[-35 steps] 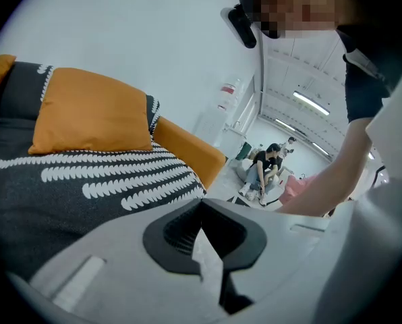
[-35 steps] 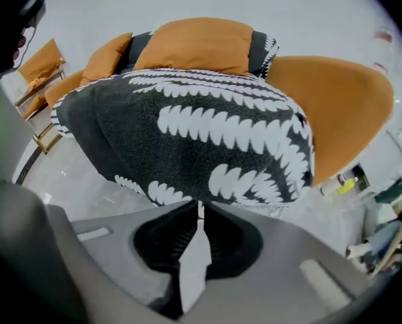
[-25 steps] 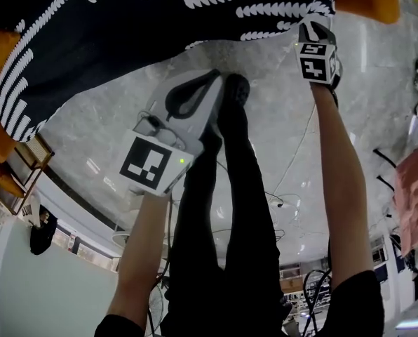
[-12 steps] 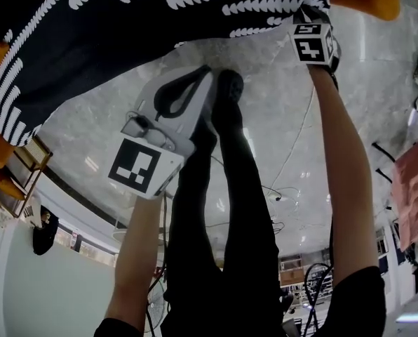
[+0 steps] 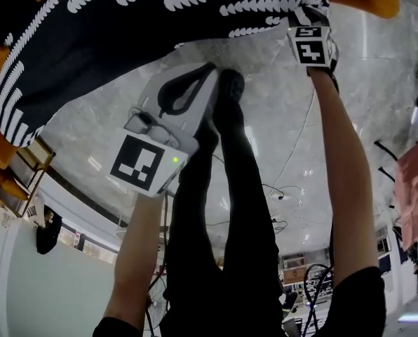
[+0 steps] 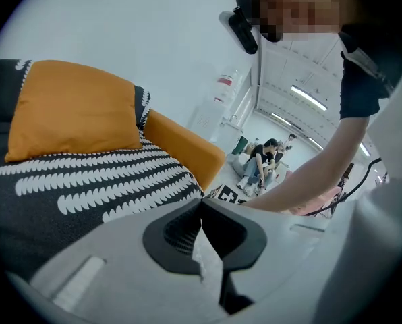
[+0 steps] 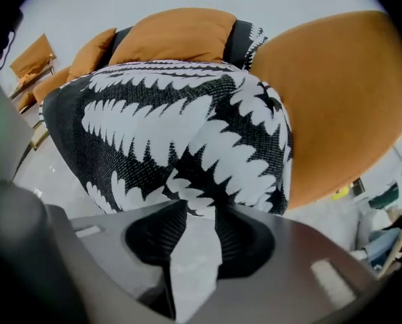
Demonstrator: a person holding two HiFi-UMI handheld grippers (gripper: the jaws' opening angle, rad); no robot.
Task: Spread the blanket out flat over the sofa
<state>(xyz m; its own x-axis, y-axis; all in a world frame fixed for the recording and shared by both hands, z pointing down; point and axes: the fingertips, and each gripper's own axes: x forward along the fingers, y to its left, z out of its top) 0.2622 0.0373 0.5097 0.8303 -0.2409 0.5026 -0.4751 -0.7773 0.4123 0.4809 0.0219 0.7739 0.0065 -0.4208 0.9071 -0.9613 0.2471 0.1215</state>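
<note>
- Two jaws of my right gripper [image 7: 199,208] are opening, with the hem of the blanket [image 7: 181,120] at their tips, unpinched.
- It drapes the sofa [image 7: 349,106] seat; my left gripper [image 6: 201,204] is closed, empty.
- I'd smooth the corners flat.

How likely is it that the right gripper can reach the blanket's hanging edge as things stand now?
Probably yes. The right gripper is opening, with nothing between its fingers, whose tips are right at the blanket's hanging edge. Nothing blocks the way.

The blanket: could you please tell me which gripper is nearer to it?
Right. The right gripper sits at the blanket's edge, jaws opening, nothing between them; the left gripper, shut, hangs short of it over the floor.
</note>
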